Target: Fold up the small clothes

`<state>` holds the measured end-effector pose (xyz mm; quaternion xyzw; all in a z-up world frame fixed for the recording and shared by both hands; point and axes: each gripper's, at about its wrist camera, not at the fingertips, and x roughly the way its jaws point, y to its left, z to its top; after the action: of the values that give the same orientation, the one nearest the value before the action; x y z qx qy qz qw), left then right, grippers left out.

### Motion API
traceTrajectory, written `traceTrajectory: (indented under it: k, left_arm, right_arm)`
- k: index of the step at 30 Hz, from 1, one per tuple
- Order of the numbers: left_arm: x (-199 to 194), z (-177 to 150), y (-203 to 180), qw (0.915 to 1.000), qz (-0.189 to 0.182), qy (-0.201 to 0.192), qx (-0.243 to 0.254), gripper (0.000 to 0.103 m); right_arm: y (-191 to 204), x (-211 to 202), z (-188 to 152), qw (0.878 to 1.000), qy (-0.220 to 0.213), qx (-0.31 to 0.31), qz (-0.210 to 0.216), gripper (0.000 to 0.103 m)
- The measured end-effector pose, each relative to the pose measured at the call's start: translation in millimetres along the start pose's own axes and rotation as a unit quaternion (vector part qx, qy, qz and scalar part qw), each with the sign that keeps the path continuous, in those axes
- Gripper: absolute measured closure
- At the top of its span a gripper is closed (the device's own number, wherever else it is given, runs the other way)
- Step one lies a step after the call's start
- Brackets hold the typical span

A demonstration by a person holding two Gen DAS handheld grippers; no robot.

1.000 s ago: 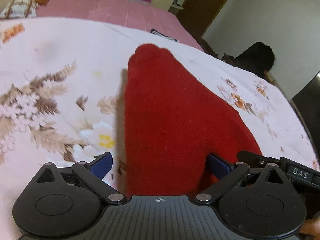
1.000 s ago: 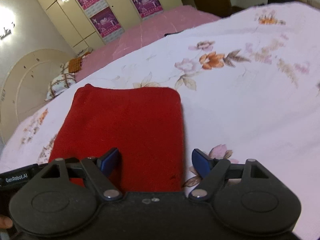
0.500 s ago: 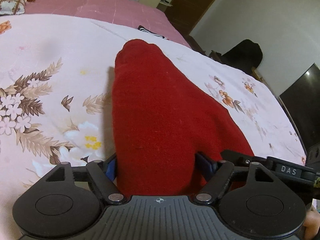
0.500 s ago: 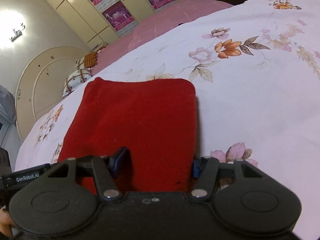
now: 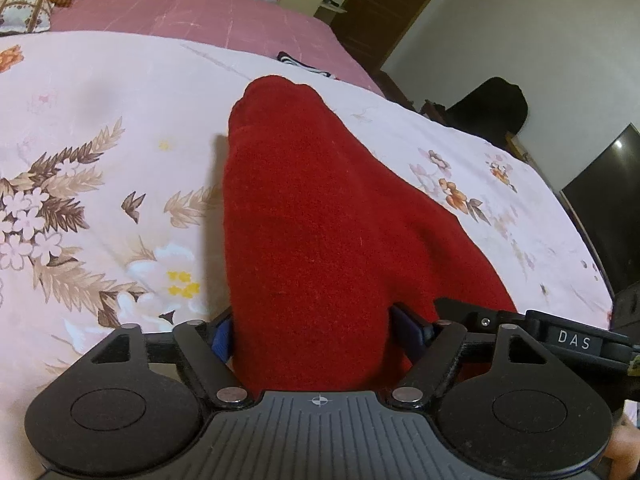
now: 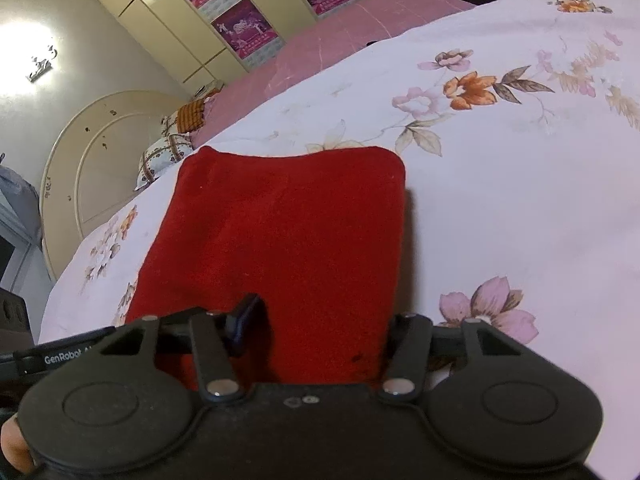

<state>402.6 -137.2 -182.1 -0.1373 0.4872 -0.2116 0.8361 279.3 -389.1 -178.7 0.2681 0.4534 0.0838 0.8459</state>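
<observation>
Red cloth [image 5: 312, 216] between both hand-held grippers' fingers

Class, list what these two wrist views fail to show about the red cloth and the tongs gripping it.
- Left wrist view: the red cloth's near edge, hidden behind the left tongs' body.
- Right wrist view: one fingertip of the right tongs, buried under cloth.
- Both views: the cloth's underside and layer count, resting on the floral bedsheet.

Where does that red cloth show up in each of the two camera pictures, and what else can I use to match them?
Left wrist view: the red cloth fills the centre, narrowing toward the far end, its near edge between the left gripper fingers.
Right wrist view: the red cloth lies centre-left, a broad rectangle, its near edge between the right gripper fingers.
Shared landmark: the pink bedspread beyond the floral sheet.
</observation>
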Motion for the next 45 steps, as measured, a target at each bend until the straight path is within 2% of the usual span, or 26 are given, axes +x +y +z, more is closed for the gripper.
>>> traceTrajectory:
  k: [1, 4, 6, 8, 10, 12, 18, 24, 28, 35, 40, 45]
  left_arm:
    - [1, 0, 0, 1.0000, 0.001, -0.001, 0.000, 0.023]
    - [1, -2, -3, 1.0000, 0.006, -0.006, 0.005, 0.023]
    - [0, -3, -4, 0.9999, 0.006, -0.008, 0.009, 0.026]
    - [-3, -3, -6, 0.9998, 0.008, -0.010, 0.015, 0.029]
    - [-6, -4, -7, 0.9996, 0.009, -0.015, 0.021, 0.034]
    - [-8, -4, -8, 0.9994, 0.010, -0.019, 0.026, 0.037]
    - [-17, -3, -10, 0.9992, 0.009, -0.028, 0.028, 0.047]
    - [-34, -2, -5, 0.9992, 0.005, -0.028, 0.028, 0.048]
    - [-52, -2, 7, 0.9990, 0.016, -0.035, 0.025, 0.048]
    - [-99, -3, 46, 0.9968, 0.056, -0.056, 0.013, 0.048]
    - [-133, -7, 93, 0.9939, 0.090, -0.063, 0.002, 0.048]
    - [-159, -11, 147, 0.9915, 0.107, -0.073, -0.010, 0.048]
  right_arm:
    - [-1, 3, 0, 1.000, 0.004, 0.008, 0.004, 0.034]
    - [3, 10, 1, 1.000, 0.004, -0.001, 0.008, 0.028]
    - [9, 11, 0, 1.000, 0.002, -0.014, -0.009, 0.032]
    - [12, 7, -1, 1.000, -0.002, -0.016, -0.011, 0.041]
    - [9, 1, -2, 1.000, -0.006, -0.012, -0.008, 0.054]
    - [7, -4, -1, 1.000, -0.009, -0.007, -0.004, 0.061]
    - [12, -5, -2, 1.000, -0.012, -0.008, -0.004, 0.064]
    - [19, -13, -2, 1.000, -0.019, 0.006, 0.015, 0.065]
    - [32, -13, -5, 0.999, -0.017, 0.009, 0.032, 0.065]
    - [75, 0, -12, 0.997, -0.006, -0.009, 0.074, 0.065]
    - [117, 28, -24, 0.994, 0.016, -0.019, 0.104, 0.065]
    - [167, 53, -39, 0.992, 0.034, -0.034, 0.118, 0.065]
